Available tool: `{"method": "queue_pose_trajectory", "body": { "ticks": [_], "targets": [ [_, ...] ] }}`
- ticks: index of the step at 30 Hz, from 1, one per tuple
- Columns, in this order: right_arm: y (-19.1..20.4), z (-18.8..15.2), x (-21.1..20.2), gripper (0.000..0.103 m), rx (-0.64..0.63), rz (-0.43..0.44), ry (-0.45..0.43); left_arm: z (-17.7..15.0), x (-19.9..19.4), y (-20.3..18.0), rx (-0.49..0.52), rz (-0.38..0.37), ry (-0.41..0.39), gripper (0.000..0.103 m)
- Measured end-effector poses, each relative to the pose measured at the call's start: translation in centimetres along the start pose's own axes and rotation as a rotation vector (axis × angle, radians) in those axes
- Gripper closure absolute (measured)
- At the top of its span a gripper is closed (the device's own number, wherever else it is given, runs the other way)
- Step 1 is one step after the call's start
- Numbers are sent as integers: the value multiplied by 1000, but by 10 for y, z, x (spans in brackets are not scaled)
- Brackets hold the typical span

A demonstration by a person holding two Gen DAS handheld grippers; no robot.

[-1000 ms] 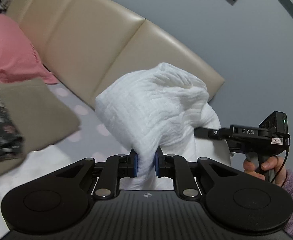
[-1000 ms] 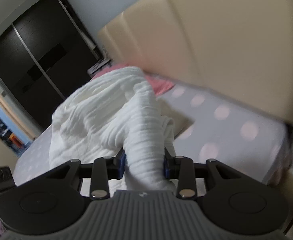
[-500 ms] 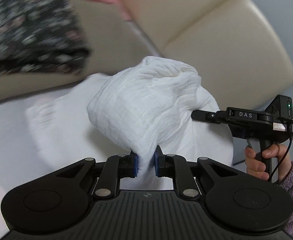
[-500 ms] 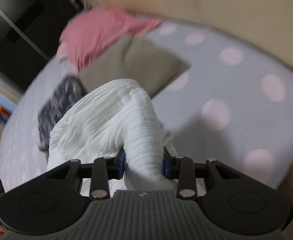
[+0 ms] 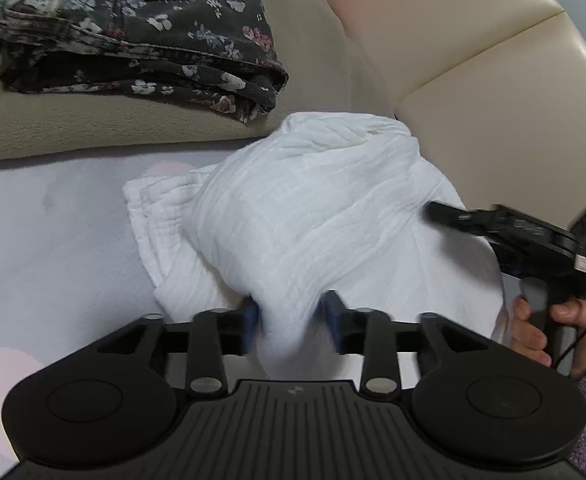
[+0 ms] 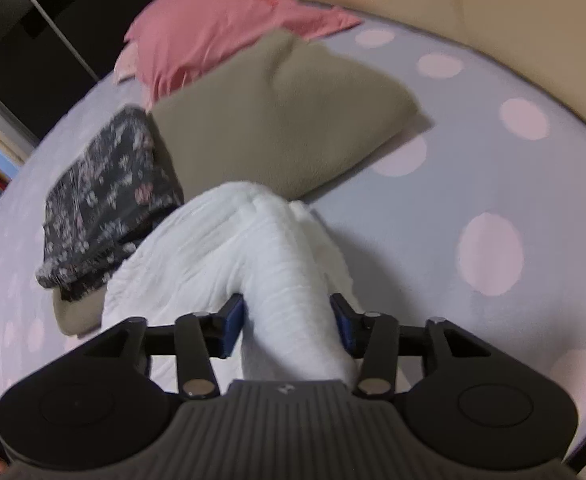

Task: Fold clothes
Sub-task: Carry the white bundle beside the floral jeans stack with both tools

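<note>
Lilac sheet with pale pink dots covers the bed (image 6: 493, 152), and everything sits relative to the olive cushion (image 6: 277, 128) on it. A folded dark floral garment (image 5: 133, 28) lies on top of that cushion, with a pink pillow (image 6: 213, 28) behind it. Just in front of the cushion is the white crinkly garment (image 5: 313, 216), partly doubled over itself, lower layers on the sheet. Looks light, floppy gauze that won't hold a crease, so I'd grab it at corners or edges. The left gripper (image 5: 293, 320) has its jaws a bit apart with cloth bunched between; whether it's pinching, can't tell. Same for the right gripper (image 6: 289, 324).
</note>
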State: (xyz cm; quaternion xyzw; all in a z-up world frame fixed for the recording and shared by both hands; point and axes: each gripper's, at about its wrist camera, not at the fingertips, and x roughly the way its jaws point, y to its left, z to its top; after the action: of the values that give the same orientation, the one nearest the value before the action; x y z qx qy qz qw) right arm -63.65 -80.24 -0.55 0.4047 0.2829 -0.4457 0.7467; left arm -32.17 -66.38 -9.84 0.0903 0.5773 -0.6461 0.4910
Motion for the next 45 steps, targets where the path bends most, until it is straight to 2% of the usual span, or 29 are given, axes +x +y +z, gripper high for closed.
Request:
{"method": "queue_pose_trajectory", "body": {
  "ticks": [1, 2, 4, 8, 10, 12, 15, 16, 18, 19, 20, 22, 27, 29, 31, 36, 38, 40, 42, 45],
  "targets": [
    [-5, -1, -13, 31, 19, -6, -36, -4, -2, 0, -3, -12, 2, 54],
    [-11, -4, -27, 28, 44, -5, -68, -9, -2, 2, -10, -32, 8, 53],
    [-27, -14, -54, 26, 103, 7, -117, -21, -3, 3, -21, -70, 19, 51],
    [-56, -54, -85, 23, 230, 43, -130, -44, 7, 1, -37, -125, 73, 51],
    [-68, -81, -92, 17, 290, 69, -126, -51, 16, -1, -37, -137, 88, 51],
    [-77, -106, -94, 16, 335, 84, -123, -54, 25, -3, -38, -143, 90, 51],
    [-87, -126, -82, 15, 394, 94, -128, -52, 34, -5, -56, -152, 69, 51],
    [-91, -132, -78, 15, 414, 98, -130, -53, 33, -6, -63, -161, 64, 52],
    [-87, -133, -79, 15, 426, 117, -140, -51, 35, -9, -57, -168, 55, 63],
    [-84, -132, -81, 19, 428, 128, -145, -50, 34, -11, -43, -169, 54, 75],
    [-82, -131, -82, 28, 430, 139, -151, -49, 30, -14, -32, -174, 54, 84],
    [-76, -129, -86, 88, 435, 160, -161, -45, 17, -21, -14, -193, 57, 88],
    [-61, -123, -96, 93, 446, 215, -189, -25, -9, -30, -39, -240, 126, 90],
    [-59, -126, -106, 93, 441, 180, -172, -21, -12, -31, -18, -223, 174, 90],
    [-63, -133, -110, 94, 445, 132, -143, -24, -5, -30, 2, -169, 223, 90],
    [-88, -166, -79, 94, 503, 35, -62, -45, 31, -24, 76, -56, 279, 88],
    [-93, -176, -66, 93, 508, 18, -49, -46, 29, -27, 107, -51, 274, 84],
    [-93, -176, -66, 78, 498, 8, -53, -43, 17, -31, 142, -54, 261, 78],
    [-89, -171, -77, 71, 463, -7, -77, -37, -1, -37, 194, -40, 247, 75],
    [-76, -160, -103, 70, 371, -31, -133, -25, -26, -51, 305, 7, 190, 75]
  ]
}}
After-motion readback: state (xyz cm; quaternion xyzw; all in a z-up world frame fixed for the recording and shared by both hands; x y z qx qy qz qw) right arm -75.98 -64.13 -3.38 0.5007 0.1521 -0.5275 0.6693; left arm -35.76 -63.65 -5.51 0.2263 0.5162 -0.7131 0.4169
